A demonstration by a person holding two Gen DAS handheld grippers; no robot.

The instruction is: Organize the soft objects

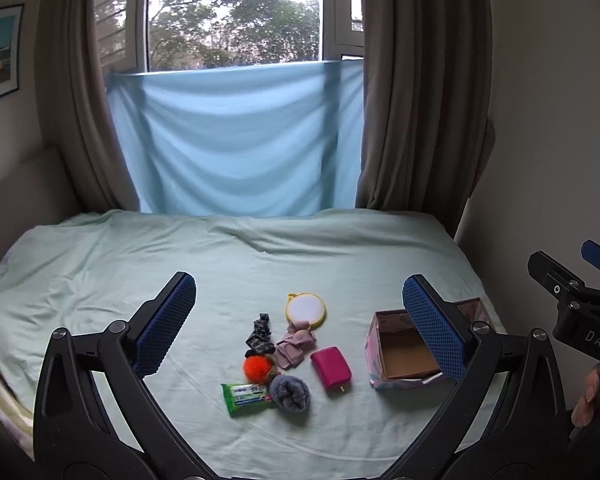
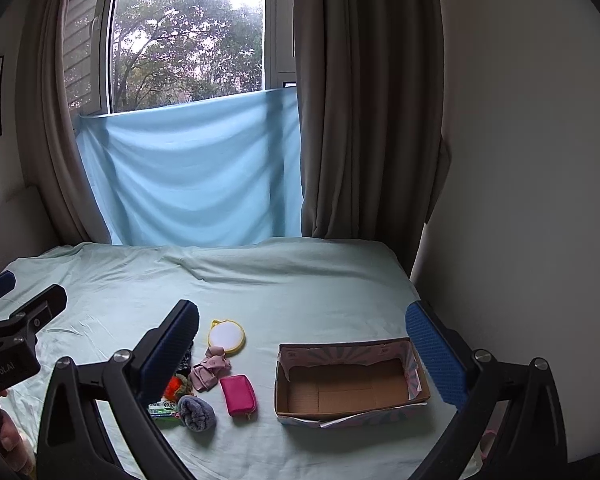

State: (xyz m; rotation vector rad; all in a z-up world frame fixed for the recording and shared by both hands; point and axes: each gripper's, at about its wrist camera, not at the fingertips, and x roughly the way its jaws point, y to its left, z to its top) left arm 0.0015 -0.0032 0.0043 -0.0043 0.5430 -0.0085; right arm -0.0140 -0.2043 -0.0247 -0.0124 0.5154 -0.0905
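Soft things lie in a cluster on the pale green bed sheet (image 1: 140,264): a grey rolled sock (image 1: 290,393) (image 2: 197,413), a pink cloth (image 1: 294,344) (image 2: 210,370), a dark patterned sock (image 1: 260,336), an orange pompom (image 1: 256,369) (image 2: 175,387). A magenta pouch (image 1: 331,367) (image 2: 239,394) lies beside them. An empty cardboard box (image 1: 400,354) (image 2: 346,384) sits to their right. My left gripper (image 1: 300,320) is open and empty, above the cluster. My right gripper (image 2: 304,356) is open and empty, near the box.
A green wipes packet (image 1: 246,398) and a round yellow-rimmed mirror (image 1: 306,309) (image 2: 226,335) lie with the cluster. A blue cloth (image 1: 236,140) and brown curtains hang behind the bed. A wall stands to the right (image 2: 540,160).
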